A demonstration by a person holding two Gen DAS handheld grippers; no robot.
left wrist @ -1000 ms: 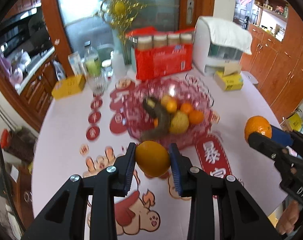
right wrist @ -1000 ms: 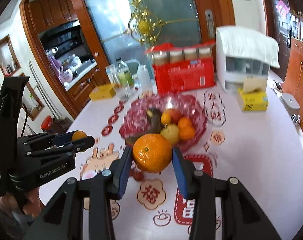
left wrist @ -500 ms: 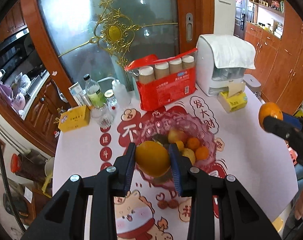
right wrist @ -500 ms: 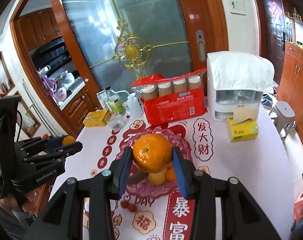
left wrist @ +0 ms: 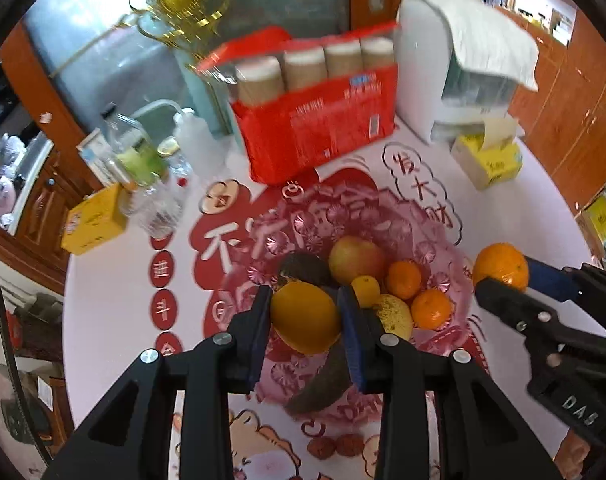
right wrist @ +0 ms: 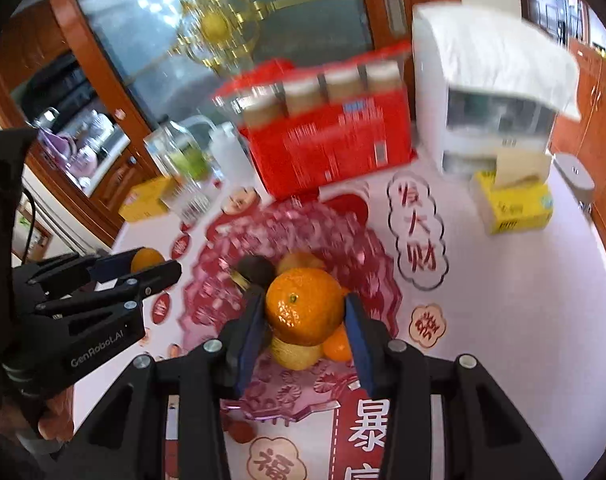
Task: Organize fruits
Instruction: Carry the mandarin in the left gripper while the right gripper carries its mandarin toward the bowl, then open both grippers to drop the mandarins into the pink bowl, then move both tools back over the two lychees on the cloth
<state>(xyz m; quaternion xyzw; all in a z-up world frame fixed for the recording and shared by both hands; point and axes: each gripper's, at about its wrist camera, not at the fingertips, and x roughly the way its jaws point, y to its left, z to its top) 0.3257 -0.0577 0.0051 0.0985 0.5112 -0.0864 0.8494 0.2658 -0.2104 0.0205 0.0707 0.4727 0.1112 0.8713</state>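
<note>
My left gripper point(left wrist: 305, 316) is shut on a smooth orange point(left wrist: 305, 317) and holds it above the near side of the pink glass fruit bowl point(left wrist: 315, 232). My right gripper point(right wrist: 303, 312) is shut on a mandarin point(right wrist: 303, 306) above the same bowl point(right wrist: 223, 280). The bowl holds an apple point(left wrist: 355, 258), several small oranges point(left wrist: 403, 280), a yellow fruit point(left wrist: 393, 314) and a dark banana point(left wrist: 303, 270). The right gripper with its mandarin point(left wrist: 501, 266) shows at the right of the left wrist view. The left gripper point(right wrist: 155, 270) shows at the left of the right wrist view.
Behind the bowl stand a red pack of jars point(left wrist: 315, 120), a white appliance point(left wrist: 459, 76) under a cloth, a yellow tissue box point(left wrist: 489, 158), bottles point(left wrist: 143, 160) and a yellow box point(left wrist: 95, 218). Small red fruits point(left wrist: 335, 446) lie on the tablecloth near the front.
Both grippers have come down and forward over the bowl with their fruit still held. The bowl and the things behind it look larger and closer.
</note>
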